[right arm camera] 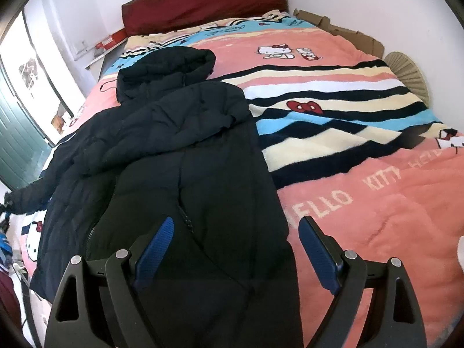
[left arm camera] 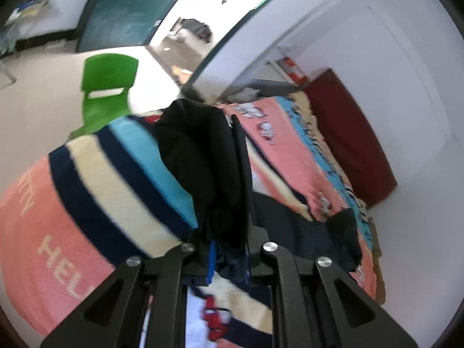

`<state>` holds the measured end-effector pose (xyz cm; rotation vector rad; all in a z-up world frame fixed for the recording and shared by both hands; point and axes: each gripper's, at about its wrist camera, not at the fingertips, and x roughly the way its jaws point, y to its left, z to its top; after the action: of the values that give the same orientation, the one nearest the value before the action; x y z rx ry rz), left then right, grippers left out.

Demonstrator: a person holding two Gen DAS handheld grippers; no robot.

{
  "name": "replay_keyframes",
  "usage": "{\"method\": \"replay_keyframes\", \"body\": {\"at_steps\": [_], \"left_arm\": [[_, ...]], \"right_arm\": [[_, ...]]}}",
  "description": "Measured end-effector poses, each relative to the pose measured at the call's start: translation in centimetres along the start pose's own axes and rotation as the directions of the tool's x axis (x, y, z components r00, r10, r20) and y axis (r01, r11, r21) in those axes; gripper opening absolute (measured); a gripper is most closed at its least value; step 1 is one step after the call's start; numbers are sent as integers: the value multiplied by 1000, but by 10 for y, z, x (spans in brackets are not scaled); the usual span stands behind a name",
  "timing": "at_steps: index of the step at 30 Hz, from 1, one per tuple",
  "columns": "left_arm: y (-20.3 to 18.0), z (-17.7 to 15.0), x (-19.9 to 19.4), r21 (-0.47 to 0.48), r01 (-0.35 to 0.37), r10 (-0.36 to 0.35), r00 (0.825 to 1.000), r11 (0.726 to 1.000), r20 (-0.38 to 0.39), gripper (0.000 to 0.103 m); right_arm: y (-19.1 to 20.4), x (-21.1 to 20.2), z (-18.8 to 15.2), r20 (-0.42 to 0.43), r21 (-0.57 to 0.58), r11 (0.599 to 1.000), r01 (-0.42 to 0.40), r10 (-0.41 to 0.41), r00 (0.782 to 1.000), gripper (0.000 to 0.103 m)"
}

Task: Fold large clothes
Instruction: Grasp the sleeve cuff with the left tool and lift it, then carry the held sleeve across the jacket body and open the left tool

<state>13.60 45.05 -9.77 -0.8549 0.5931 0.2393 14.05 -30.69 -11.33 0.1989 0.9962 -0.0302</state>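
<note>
The left hand-held gripper (left arm camera: pixel 223 179) is clenched on a fold of the black jacket (right arm camera: pixel 185 150), while the right hand-held gripper (right arm camera: pixel 235 229) hangs released over its near hem on the bed (right arm camera: pixel 362 188).

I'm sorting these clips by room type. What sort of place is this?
Most likely a home bedroom: a bed with a dark red padded headboard, a pink striped cartoon-cat fleece blanket spread over it, and a black hooded puffer jacket laid out on top.

The jacket (right arm camera: pixel 174 159) lies on the blanket (right arm camera: pixel 362 188) (left half), hood (right arm camera: pixel 168 66) toward the headboard (right arm camera: pixel 203 3).
</note>
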Motion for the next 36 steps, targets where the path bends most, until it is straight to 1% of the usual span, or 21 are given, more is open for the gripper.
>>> {"method": "replay_keyframes", "body": {"at_steps": [5, 9, 14, 15, 20, 21, 23, 27, 31, 34, 36], "left_arm": [[-61, 3, -11, 83, 64, -64, 998, 995, 1, 13], [-122, -4, -19, 166, 120, -120, 993, 979, -9, 13], [-196, -24, -17, 262, 178, -172, 984, 948, -47, 13], [-215, -31, -15, 286, 193, -183, 981, 939, -60, 13], [-288, -60, -7, 363, 252, -226, 967, 897, -114, 13], [-308, -70, -4, 390, 264, -232, 964, 882, -129, 13], [-338, -88, 3, 437, 271, -226, 962, 858, -152, 13], [-386, -133, 29, 490, 284, -202, 956, 824, -215, 13], [-422, -179, 62, 525, 290, -163, 947, 800, -275, 13], [-444, -218, 90, 563, 291, -124, 940, 773, -317, 13], [-458, -250, 111, 580, 298, -93, 930, 758, -356, 13]], "right_arm": [[-8, 1, -3, 10, 21, 999, -29, 29, 1000, 87], [-16, -3, -3, 27, 37, 998, -46, 45, 999, 87], [-29, -7, -5, 54, 52, 997, -57, 54, 997, 87], [-32, -7, -6, 58, 57, 996, -63, 59, 997, 87], [-42, -8, -8, 76, 72, 994, -85, 79, 994, 87], [-43, -7, -8, 78, 71, 994, -88, 82, 994, 87], [-45, -6, -8, 84, 68, 993, -92, 87, 993, 87], [-48, -3, -9, 93, 48, 996, -76, 72, 993, 87], [-59, 3, -8, 99, 60, 996, -72, 65, 993, 87], [-68, 6, -8, 103, 78, 994, -76, 67, 992, 87], [-72, 8, -7, 107, 91, 993, -81, 71, 992, 87]]}}
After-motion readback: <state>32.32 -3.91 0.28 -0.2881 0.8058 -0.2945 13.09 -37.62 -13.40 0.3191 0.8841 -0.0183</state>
